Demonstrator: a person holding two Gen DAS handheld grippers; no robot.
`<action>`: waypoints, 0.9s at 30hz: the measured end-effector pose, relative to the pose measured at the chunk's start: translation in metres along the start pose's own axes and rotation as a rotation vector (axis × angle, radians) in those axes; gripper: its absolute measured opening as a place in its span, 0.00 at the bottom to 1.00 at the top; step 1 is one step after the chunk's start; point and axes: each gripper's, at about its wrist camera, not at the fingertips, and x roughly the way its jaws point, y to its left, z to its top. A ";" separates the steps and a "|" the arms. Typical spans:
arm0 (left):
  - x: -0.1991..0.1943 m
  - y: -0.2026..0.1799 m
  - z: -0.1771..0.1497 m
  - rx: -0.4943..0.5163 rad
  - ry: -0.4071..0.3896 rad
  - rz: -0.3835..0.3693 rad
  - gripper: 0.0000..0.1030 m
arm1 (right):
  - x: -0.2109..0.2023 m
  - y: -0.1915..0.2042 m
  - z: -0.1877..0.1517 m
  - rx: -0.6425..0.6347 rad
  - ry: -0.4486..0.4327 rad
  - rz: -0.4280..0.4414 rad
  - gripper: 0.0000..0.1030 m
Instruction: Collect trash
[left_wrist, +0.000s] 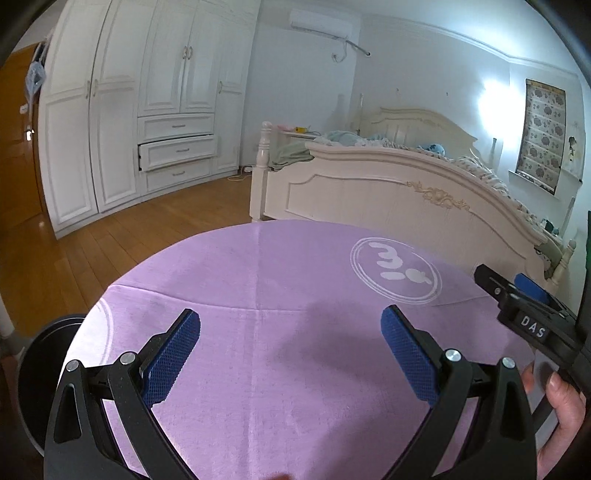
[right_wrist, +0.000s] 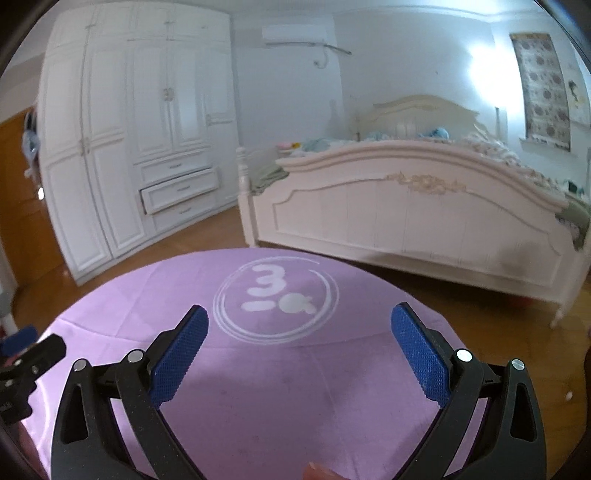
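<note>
Left gripper (left_wrist: 290, 354) and right gripper (right_wrist: 299, 352) are hovering over the lilac worktop (left_wrist: 258, 280), fingers apart and empty, presumably ready for trash; none is showing.

Dim, fisheye-bent room; glare flares on the wall (left_wrist: 491, 96); right view blurred.

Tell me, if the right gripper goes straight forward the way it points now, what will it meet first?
Probably the purple cloth, near its white circle logo. The right gripper is open, holds nothing, and tilts down over the cloth. No trash lies in its line. The bed footboard lies beyond; depth is unclear.
</note>
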 end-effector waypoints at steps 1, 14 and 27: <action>0.000 0.000 0.000 0.002 0.001 0.000 0.95 | 0.000 0.002 0.000 0.003 0.000 -0.004 0.95; -0.001 -0.002 -0.003 0.014 0.003 0.082 0.95 | 0.012 0.004 0.004 0.033 0.039 0.004 0.95; 0.000 -0.005 -0.005 0.031 0.006 0.089 0.95 | 0.011 0.000 0.004 0.059 0.044 0.018 0.95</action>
